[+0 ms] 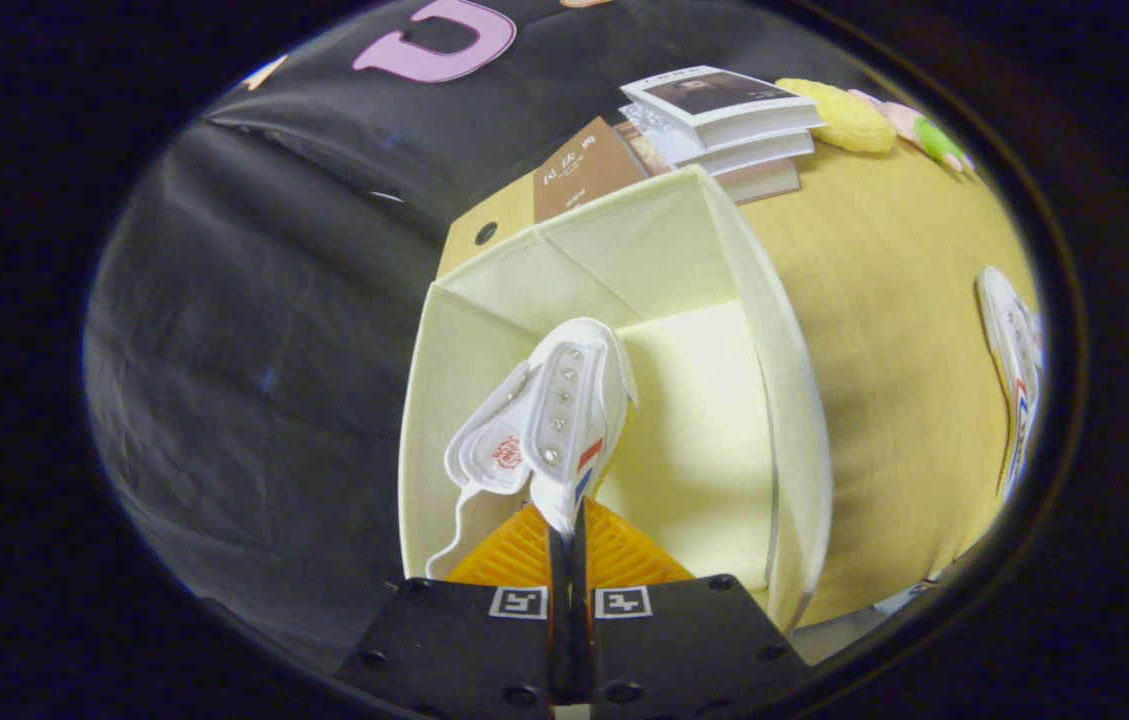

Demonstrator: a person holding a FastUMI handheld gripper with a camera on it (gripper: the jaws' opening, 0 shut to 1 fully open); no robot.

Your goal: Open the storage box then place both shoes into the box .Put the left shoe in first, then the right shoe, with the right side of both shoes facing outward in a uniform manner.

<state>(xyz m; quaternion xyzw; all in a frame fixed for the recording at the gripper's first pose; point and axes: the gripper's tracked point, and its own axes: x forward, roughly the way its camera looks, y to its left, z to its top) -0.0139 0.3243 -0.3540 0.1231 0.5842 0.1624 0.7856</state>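
Gripper view: tongs (pixel 569 535) closed, pinching heel of white sneaker (pixel 554 420); sneaker hangs ahead inside open storage box (pixel 784 400); first-shoe placement step; next: lower, release; second sneaker (pixel 1014 380) waits far right.

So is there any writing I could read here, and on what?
Brown book: pale characters, too blurred to read.
Shoe, pinched in the shut gripper: red tongue stamp, unreadable.
Top book: print too small.
Square markers on the gripper: coded patterns, no words.
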